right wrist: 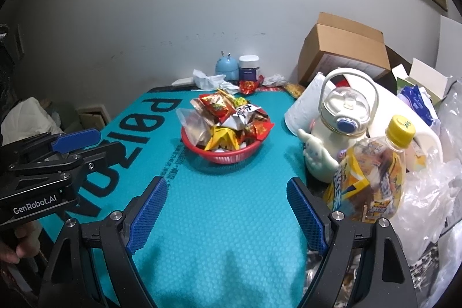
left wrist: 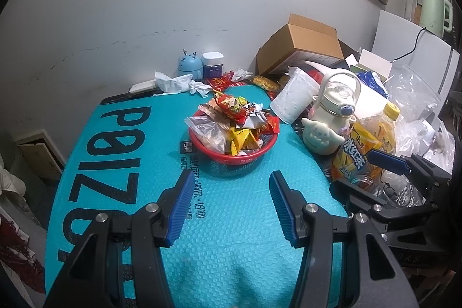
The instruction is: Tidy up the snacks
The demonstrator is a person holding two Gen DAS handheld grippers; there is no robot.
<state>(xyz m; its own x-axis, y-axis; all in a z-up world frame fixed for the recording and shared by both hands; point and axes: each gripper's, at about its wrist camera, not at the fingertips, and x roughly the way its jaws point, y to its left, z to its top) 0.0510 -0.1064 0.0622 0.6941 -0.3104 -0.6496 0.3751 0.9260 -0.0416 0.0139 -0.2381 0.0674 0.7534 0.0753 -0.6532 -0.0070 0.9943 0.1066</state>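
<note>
A red mesh basket (left wrist: 236,159) (right wrist: 228,156) sits mid-table on the teal mat (left wrist: 231,235) (right wrist: 231,221), heaped with snack packets (left wrist: 236,117) (right wrist: 228,117) in red, yellow, white and clear wrappers. Behind it by the wall lie a loose red packet (left wrist: 221,81) (right wrist: 248,85) and a yellow one (left wrist: 264,82) (right wrist: 294,90). My left gripper (left wrist: 231,178) hovers open in front of the basket, nothing between its fingers. My right gripper (right wrist: 226,184) is open wider, also short of the basket and holding nothing.
Right of the mat crowd a cream bottle with handle (left wrist: 332,117) (right wrist: 343,117), a yellow tea bottle (left wrist: 372,140) (right wrist: 372,172), a paper roll (left wrist: 291,100), a cardboard box (right wrist: 343,48) and plastic bags (right wrist: 427,192). Tissues (right wrist: 208,80), a blue gadget (right wrist: 226,67) and a jar (right wrist: 249,67) line the wall.
</note>
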